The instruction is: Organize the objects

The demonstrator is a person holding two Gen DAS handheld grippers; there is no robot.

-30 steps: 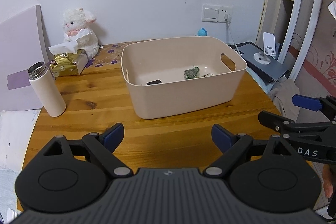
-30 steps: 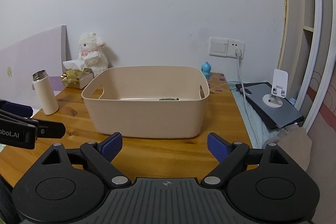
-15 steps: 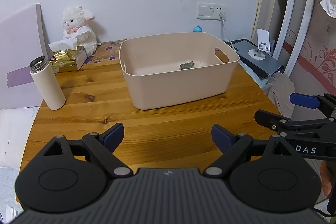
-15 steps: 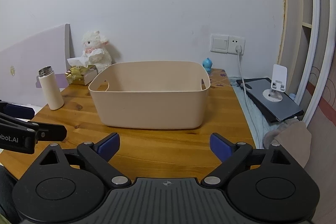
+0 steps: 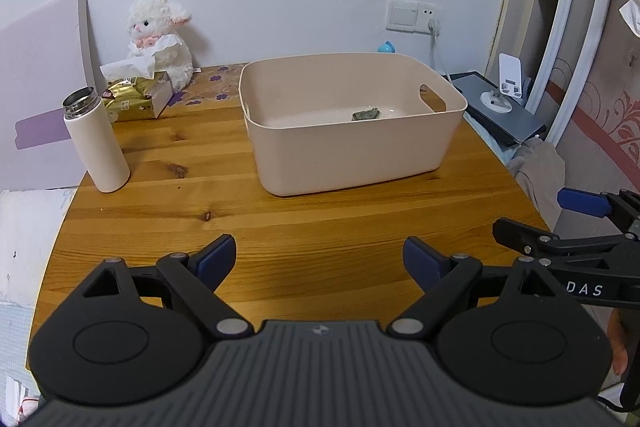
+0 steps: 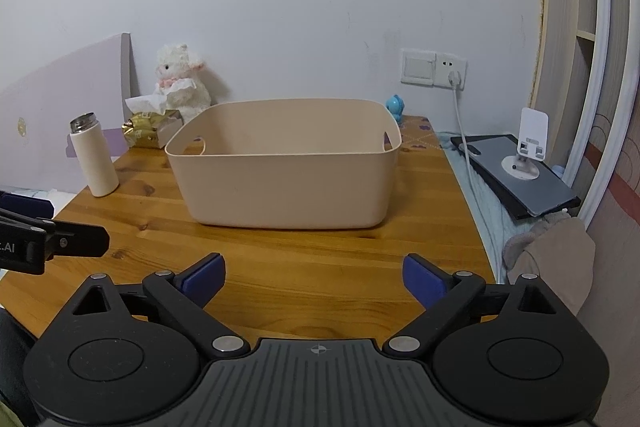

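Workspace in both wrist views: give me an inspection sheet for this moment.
Surface: wooden table, bare in front.
Job's things: beige bin holding a small dark green item; white bottle upright, lid off.
Clutter: plush lamb, tissue pack, blue figurine.
Grippers: left gripper and right gripper both open, holding nothing.
Cables: white cable plugged into wall socket.
Surroundings: tablet with phone stand beside the table.

Beige bin (image 5: 352, 155) on wooden table (image 5: 280, 227) — left gripper (image 5: 319, 259) agape
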